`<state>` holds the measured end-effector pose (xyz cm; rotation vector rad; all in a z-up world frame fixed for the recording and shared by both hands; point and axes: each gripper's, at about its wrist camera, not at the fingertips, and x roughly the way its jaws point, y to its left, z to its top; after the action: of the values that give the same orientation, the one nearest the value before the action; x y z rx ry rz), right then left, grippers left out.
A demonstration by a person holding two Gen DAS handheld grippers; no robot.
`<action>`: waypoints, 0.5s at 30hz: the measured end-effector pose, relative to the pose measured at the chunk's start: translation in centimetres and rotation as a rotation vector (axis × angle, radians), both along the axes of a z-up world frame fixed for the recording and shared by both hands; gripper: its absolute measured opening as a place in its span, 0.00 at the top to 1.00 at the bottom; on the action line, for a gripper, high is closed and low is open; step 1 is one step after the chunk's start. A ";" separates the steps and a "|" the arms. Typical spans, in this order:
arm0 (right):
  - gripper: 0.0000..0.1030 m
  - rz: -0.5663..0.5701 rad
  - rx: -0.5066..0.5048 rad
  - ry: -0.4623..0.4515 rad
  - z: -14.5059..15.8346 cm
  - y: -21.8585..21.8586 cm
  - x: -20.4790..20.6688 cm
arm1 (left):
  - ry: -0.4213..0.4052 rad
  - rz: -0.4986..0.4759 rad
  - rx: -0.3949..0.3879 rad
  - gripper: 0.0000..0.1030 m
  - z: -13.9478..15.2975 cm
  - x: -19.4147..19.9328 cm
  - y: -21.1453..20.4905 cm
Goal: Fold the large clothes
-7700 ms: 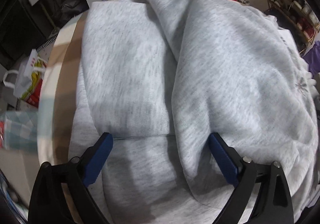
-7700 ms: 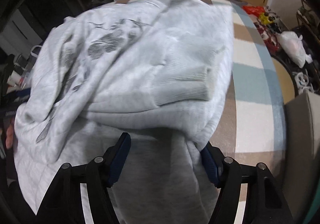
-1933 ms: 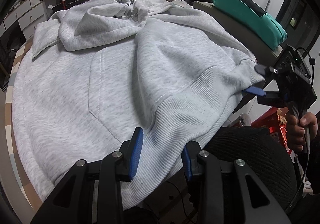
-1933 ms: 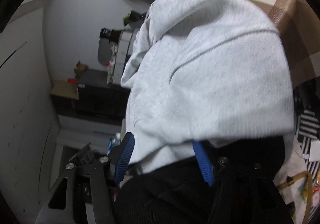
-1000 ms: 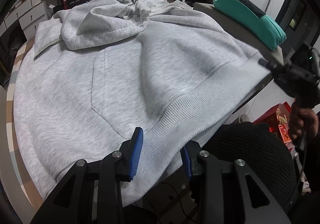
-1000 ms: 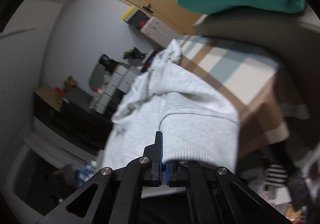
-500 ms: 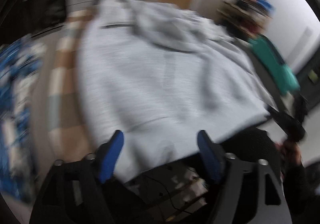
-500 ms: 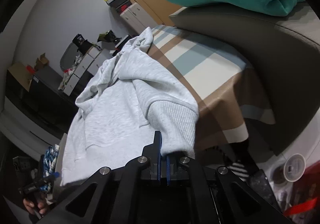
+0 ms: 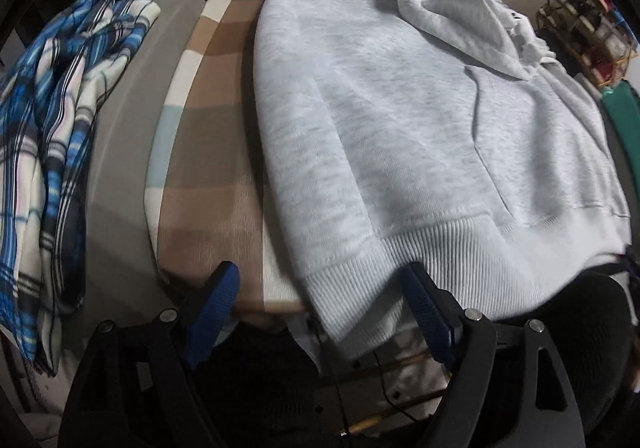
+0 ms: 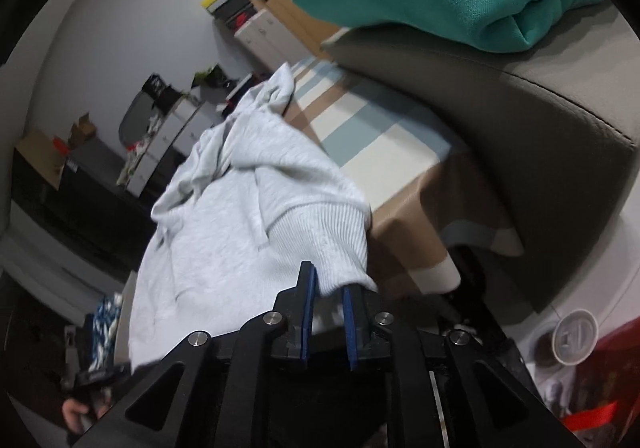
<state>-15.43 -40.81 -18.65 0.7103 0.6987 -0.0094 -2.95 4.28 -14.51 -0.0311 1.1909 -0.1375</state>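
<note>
Swung leftward off the hem with left gripper now wide apart and empty; right gripper nearly closed, pinching ribbed corner of grey hoodie, spread flat on striped table: soft, bulky, floppy, best gripped at hem ribbing

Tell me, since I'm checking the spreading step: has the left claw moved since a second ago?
Yes. The left claw has swung left along the gray hoodie hem, toward the plaid shirt, and opened.
</note>
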 end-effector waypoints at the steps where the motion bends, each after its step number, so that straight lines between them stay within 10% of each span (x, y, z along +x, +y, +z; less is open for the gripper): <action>1: 0.86 0.018 -0.011 -0.013 0.4 0.0 -0.5 | -0.005 -0.003 0.012 0.22 -0.1 0.2 -0.5; 5: 0.83 0.038 -0.081 -0.061 1.9 -0.2 -1.9 | -0.030 0.005 0.037 0.22 -0.6 1.0 -1.5; 10: 0.54 -0.021 -0.139 -0.110 2.9 -1.4 -2.6 | -0.049 -0.044 0.054 0.21 -1.0 1.8 -2.3; 15: 0.54 0.059 -0.021 -0.016 0.9 -2.4 1.1 | -0.045 -0.060 0.099 0.21 -0.1 1.5 -1.9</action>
<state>-14.35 -43.21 -17.74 0.6688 0.7033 0.0430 -1.42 2.34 -14.65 0.0941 1.1526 -0.1315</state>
